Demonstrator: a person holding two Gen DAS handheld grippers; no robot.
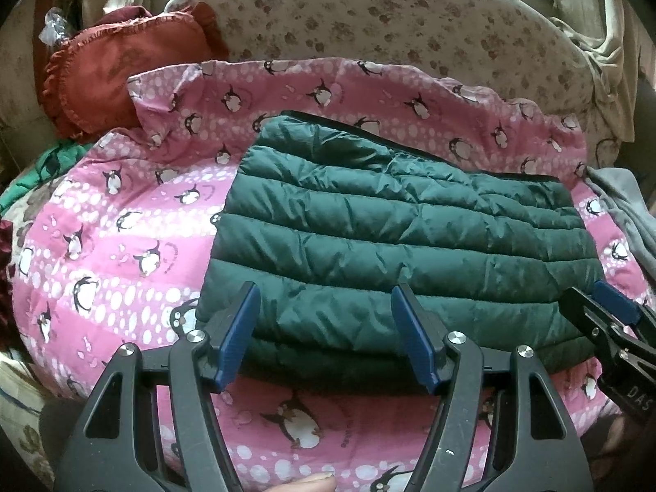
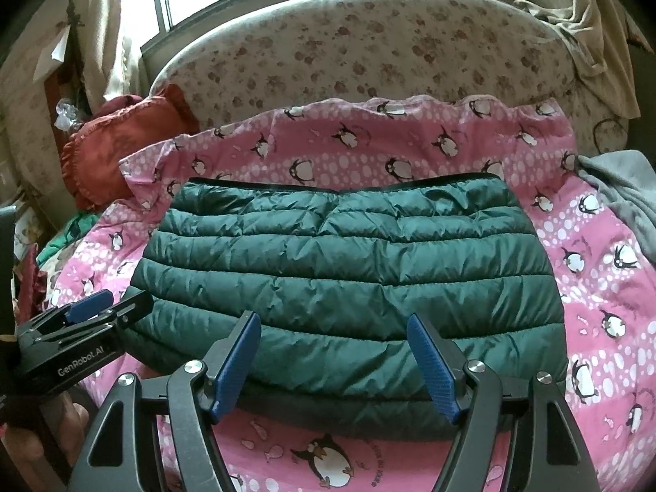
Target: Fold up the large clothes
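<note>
One green quilted jacket lies folded into a broad pad on one pink penguin-print blanket, and we count two grippers over its near edge, one in each hand. Starting at the far left of the right wrist view, we see one rust-red frilled cushion against the sofa's left arm, with a patch of bright green cloth below it. Next comes our left gripper, its two blue pads standing apart above the jacket's near-left part; we cannot tell whether the pad tips touch the fabric. The jacket itself sits in the middle of the blanket, its dark-trimmed edge turned toward the sofa back, which is covered in one flower-patterned fabric. Moving right, our right gripper also has its two blue pads spread wide, hovering at the jacket's near edge and clamped on nothing. Further right, one grey garment lies over the blanket's edge, and one beige cloth hangs over the sofa's upper right corner.
</note>
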